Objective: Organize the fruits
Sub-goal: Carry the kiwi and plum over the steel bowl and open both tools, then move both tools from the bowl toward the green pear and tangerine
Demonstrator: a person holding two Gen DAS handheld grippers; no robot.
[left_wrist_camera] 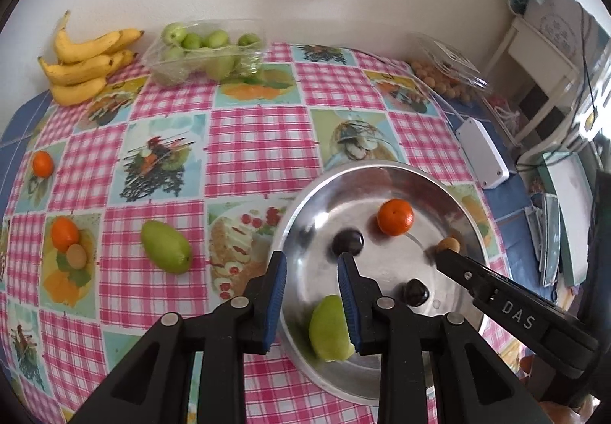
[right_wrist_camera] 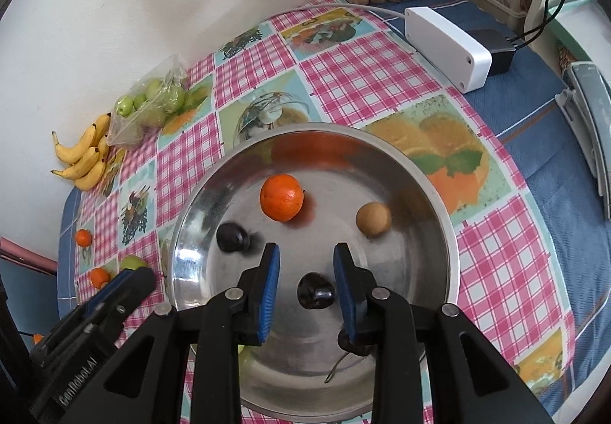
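Both grippers are held over the steel bowl (right_wrist_camera: 439, 195): the left gripper (left_wrist_camera: 313, 294) and right gripper (right_wrist_camera: 305, 286) stand slightly parted, nothing clamped. Inside the bowl lie an orange (right_wrist_camera: 282, 197), dark plums (right_wrist_camera: 315, 289) and a green fruit (left_wrist_camera: 328, 328). Left of the bowl, a smooth, firm green mango (left_wrist_camera: 166, 246) is judged best taken across its narrow middle.

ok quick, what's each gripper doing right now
left gripper: open, nothing held, green fruit loose beneath it
right gripper: open, nothing held, dark fruit loose between its fingers
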